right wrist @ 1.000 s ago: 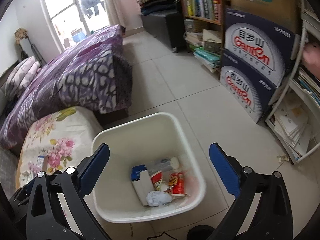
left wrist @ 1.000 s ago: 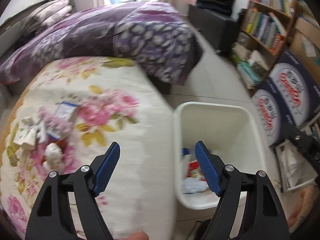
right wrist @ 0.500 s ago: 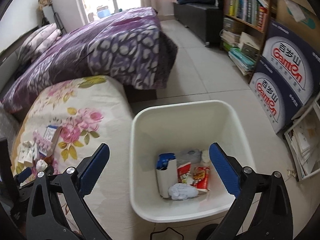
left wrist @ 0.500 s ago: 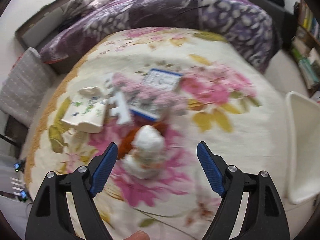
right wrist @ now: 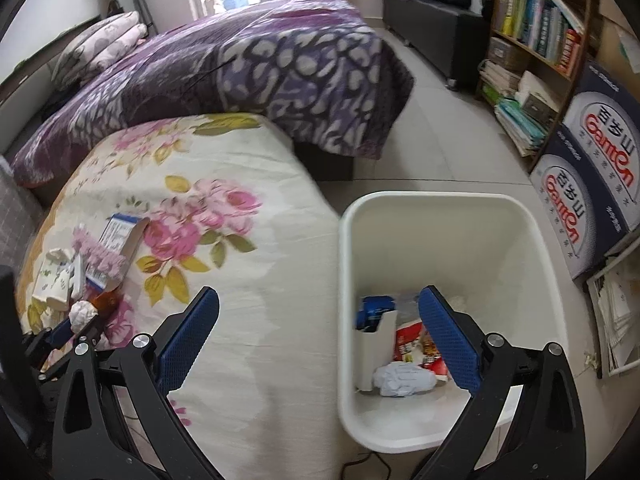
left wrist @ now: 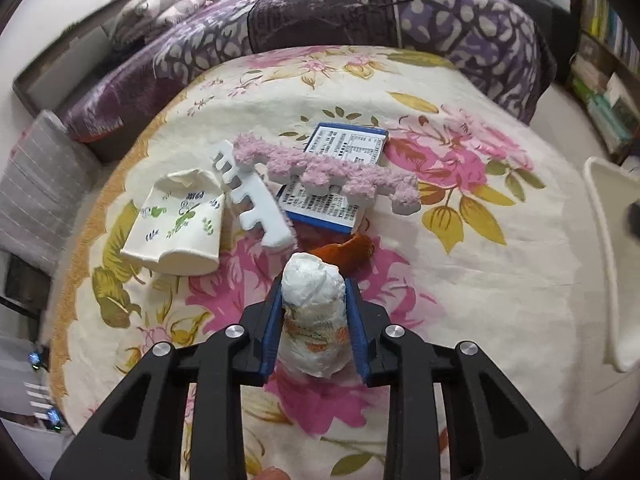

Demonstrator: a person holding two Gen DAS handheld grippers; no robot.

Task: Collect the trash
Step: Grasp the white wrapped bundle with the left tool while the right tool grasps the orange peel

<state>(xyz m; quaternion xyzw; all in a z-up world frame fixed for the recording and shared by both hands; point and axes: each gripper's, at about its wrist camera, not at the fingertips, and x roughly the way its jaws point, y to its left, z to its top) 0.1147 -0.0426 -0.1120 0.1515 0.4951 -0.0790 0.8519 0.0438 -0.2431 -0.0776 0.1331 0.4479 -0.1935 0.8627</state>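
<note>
My left gripper (left wrist: pixel 313 292) is shut on a crumpled white wrapper wad (left wrist: pixel 314 312) lying on the floral bedsheet (left wrist: pixel 500 264); it also shows in the right wrist view (right wrist: pixel 83 314). Beyond it lie an orange scrap (left wrist: pixel 348 250), a white paper cup (left wrist: pixel 180 224), a white foam comb piece (left wrist: pixel 252 204), a pink fuzzy piece (left wrist: pixel 328 170) and a blue-edged box (left wrist: pixel 340 156). My right gripper (right wrist: pixel 320 328) is open and empty, above the gap between bed and white bin (right wrist: pixel 524 248), which holds several trash items (right wrist: pixel 404 372).
A purple patterned duvet (right wrist: pixel 260 64) covers the far half of the bed. A bookshelf (right wrist: pixel 536 40) and stacked printed cartons (right wrist: pixel 592 184) stand right of the bin. The bin rim (left wrist: pixel 604 264) shows at the right in the left wrist view.
My left gripper swung from the bin to the trash pile on the bed, moved up to the white wad and shut on it. My right gripper turned a little toward the bed.
</note>
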